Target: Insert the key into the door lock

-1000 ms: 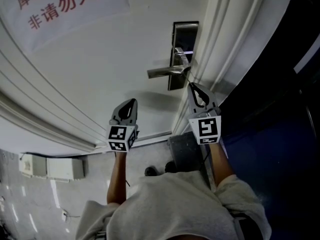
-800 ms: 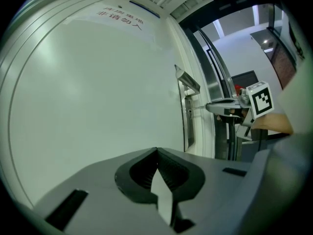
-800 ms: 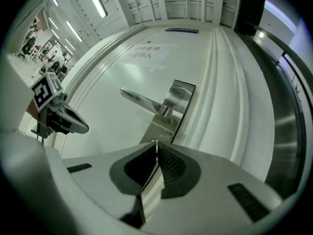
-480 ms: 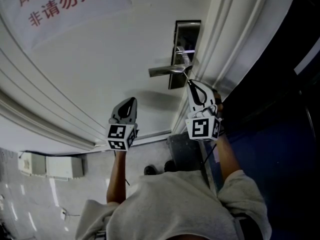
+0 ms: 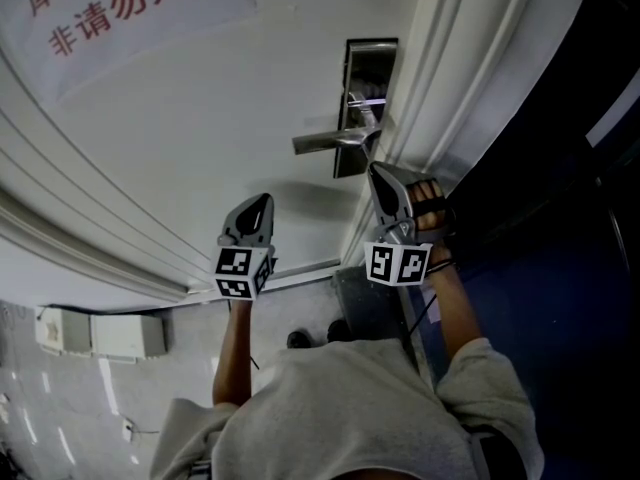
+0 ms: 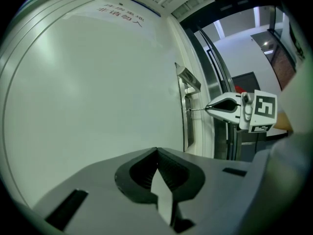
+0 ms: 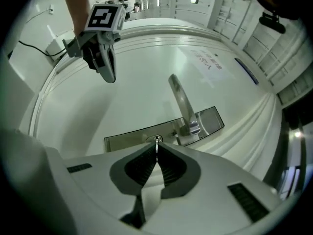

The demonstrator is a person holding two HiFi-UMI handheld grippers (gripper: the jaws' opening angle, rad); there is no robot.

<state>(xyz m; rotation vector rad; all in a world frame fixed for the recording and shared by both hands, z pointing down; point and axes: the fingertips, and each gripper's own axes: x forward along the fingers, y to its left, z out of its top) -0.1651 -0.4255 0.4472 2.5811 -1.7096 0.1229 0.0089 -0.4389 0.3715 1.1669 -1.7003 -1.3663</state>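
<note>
A steel lock plate [image 5: 368,68] with a lever handle [image 5: 325,143] sits at the white door's edge. My right gripper [image 5: 373,168] points level at the plate below the handle. It is shut on a thin metal key [image 7: 156,143], whose tip is at the round keyhole [image 7: 155,139] in the plate [image 7: 127,138]. The left gripper view shows the key [image 6: 198,109] spanning from the right gripper [image 6: 209,108] to the plate [image 6: 187,121]. My left gripper [image 5: 265,200] hangs to the left near the bare door panel, shut [image 6: 156,151] and holding nothing.
A paper sign with red characters [image 5: 120,8] is stuck on the door. Ribbed door-frame moulding [image 5: 450,78] runs right of the lock, with a dark opening [image 5: 560,218] beyond it. White wall boxes [image 5: 100,333] sit low at the left by the floor.
The right gripper has rolled about its own axis with the key at the lock, so its marker cube shows a different face. The left gripper has stayed still.
</note>
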